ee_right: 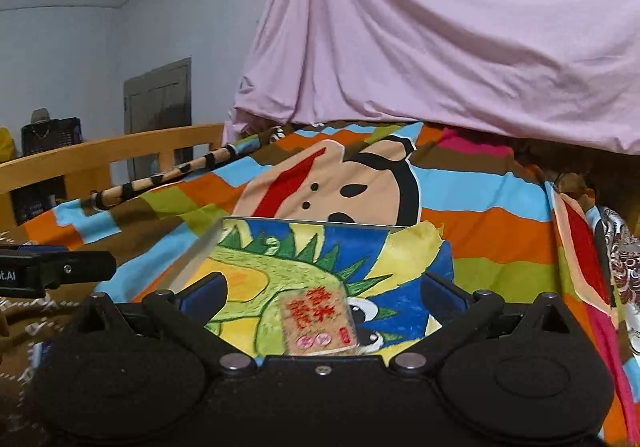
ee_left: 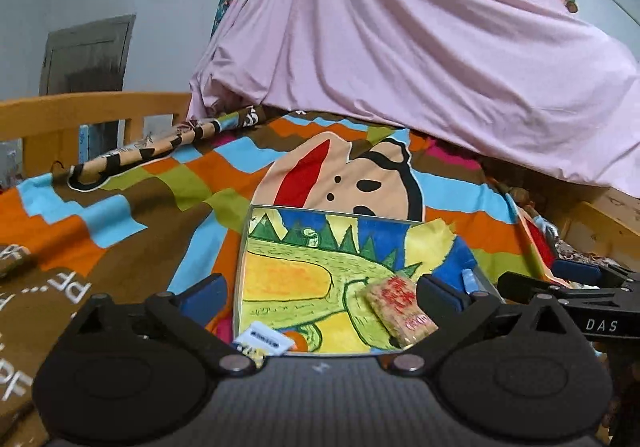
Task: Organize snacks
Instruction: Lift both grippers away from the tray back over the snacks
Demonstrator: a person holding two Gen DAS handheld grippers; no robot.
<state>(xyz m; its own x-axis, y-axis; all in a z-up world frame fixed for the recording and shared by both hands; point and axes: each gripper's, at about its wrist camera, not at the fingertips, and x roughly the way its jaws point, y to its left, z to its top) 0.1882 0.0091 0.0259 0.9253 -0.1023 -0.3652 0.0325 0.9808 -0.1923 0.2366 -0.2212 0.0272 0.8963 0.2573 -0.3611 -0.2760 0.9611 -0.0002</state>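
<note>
Two views. Left wrist: left gripper jaws wide apart, nothing held; snack pack lying in tray, blue packet at near rim. Could slip out if tray nudged on soft blanket. Right wrist: right gripper jaws apart, empty; pack below, in tray. Risk: clipping rim.

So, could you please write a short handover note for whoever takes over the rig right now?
Left tongs: open, holding nothing.
Right tongs: open, holding nothing.
Tray with the dinosaur-print cloth sits on the colourful blanket.
Done: the rice cracker packet lies in the tray; a small white-and-blue packet lies at its near edge.
Left: no other snacks are in view; look for any beyond these views.
</note>
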